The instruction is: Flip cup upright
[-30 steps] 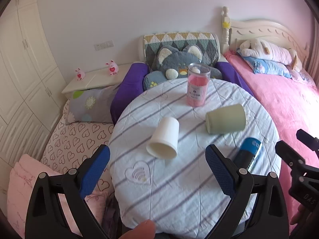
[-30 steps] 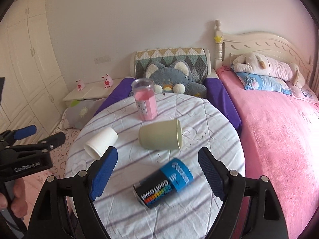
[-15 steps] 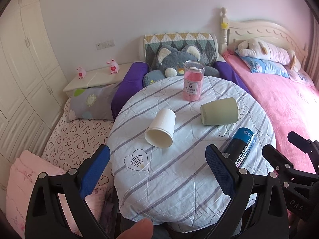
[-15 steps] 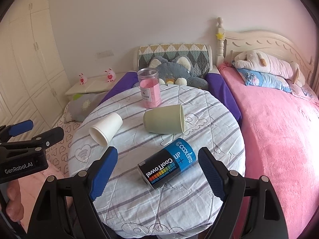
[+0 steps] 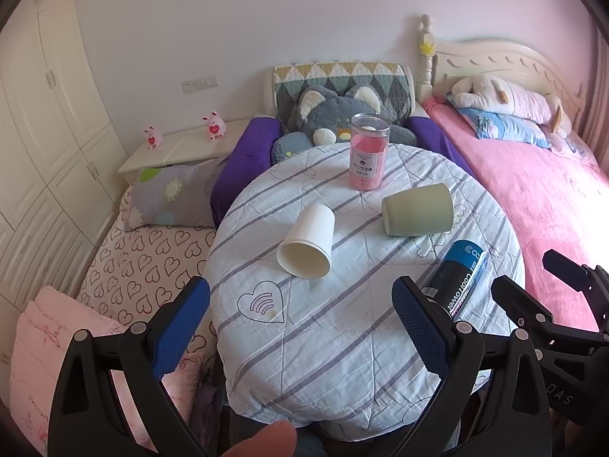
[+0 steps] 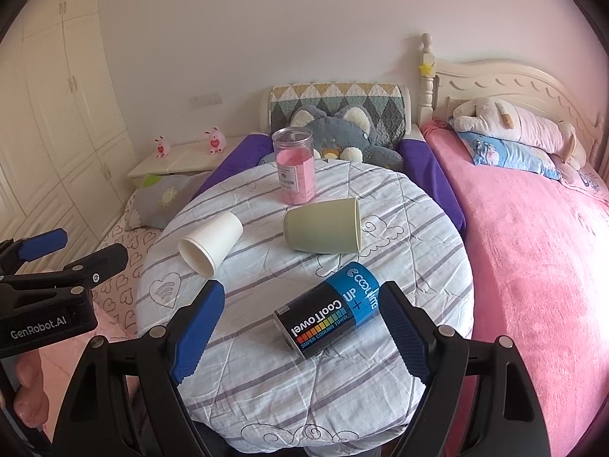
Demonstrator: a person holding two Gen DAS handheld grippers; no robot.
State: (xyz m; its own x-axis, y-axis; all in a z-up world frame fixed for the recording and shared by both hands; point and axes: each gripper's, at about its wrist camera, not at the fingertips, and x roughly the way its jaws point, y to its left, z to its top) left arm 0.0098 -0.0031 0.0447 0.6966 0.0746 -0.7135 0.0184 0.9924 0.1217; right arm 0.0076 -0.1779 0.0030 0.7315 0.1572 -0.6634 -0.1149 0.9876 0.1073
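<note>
A white paper cup [image 5: 306, 242] [image 6: 210, 242] lies on its side on the round table [image 5: 342, 335] [image 6: 266, 373], its mouth toward me. Beside it a green cup [image 5: 418, 210] [image 6: 323, 225] also lies on its side, mouth pointing right. A blue and black can [image 5: 455, 280] [image 6: 329, 310] lies near the front right. My left gripper [image 5: 300, 323] is open, short of the white cup. My right gripper [image 6: 300, 333] is open, with the can between its blue pads but farther off. Each gripper shows at the edge of the other's view.
A clear jar of pink powder [image 5: 368, 157] [image 6: 295, 165] stands upright at the table's far side. Behind it sit a grey plush cushion [image 5: 335, 118] and a purple seat. A pink bed [image 6: 533, 247] lies to the right, a heart-print mattress [image 5: 148, 251] to the left.
Both grippers have pulled back and up from the table, so the whole tabletop shows now. The cups, the can and the jar have not moved.
</note>
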